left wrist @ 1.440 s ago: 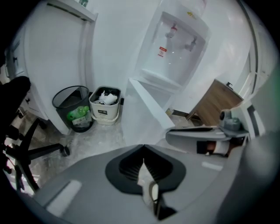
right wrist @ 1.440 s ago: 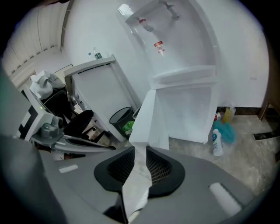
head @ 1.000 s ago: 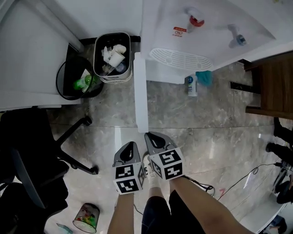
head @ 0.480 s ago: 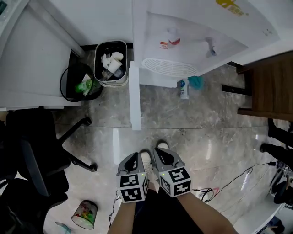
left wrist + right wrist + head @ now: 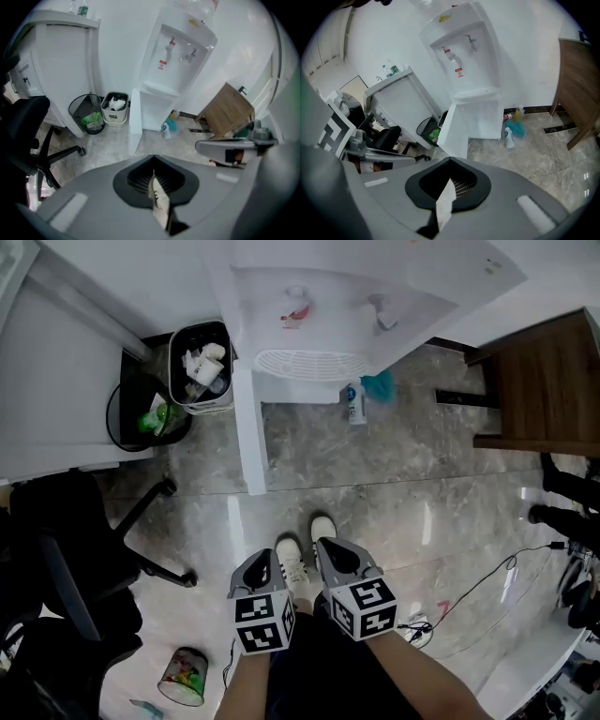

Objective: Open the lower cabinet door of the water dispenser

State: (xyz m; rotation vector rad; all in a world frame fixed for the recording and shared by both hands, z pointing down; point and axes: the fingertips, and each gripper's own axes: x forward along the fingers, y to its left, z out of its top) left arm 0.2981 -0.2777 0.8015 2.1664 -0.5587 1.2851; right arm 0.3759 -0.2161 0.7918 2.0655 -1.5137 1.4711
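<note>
The white water dispenser (image 5: 309,296) stands against the wall at the top of the head view. Its lower cabinet door (image 5: 246,432) hangs swung out towards me, edge-on, and the compartment behind it shows white. The dispenser (image 5: 180,51) and its open door (image 5: 135,119) also show in the left gripper view. In the right gripper view the dispenser (image 5: 464,51) and door (image 5: 452,131) appear again. My left gripper (image 5: 267,557) and right gripper (image 5: 330,545) hang side by side over my shoes, well short of the door. Both are shut and hold nothing.
A white bin of rubbish (image 5: 200,367) and a black bin (image 5: 145,409) stand left of the dispenser. A spray bottle (image 5: 353,404) and teal cloth (image 5: 379,385) lie at its right. A black office chair (image 5: 66,559), wooden cabinet (image 5: 544,390), floor cup (image 5: 183,676) and cables (image 5: 487,587) surround me.
Both grippers have drawn back from the door's edge and risen. The dispenser and door now sit farther off and to the left. The door stays open.
</note>
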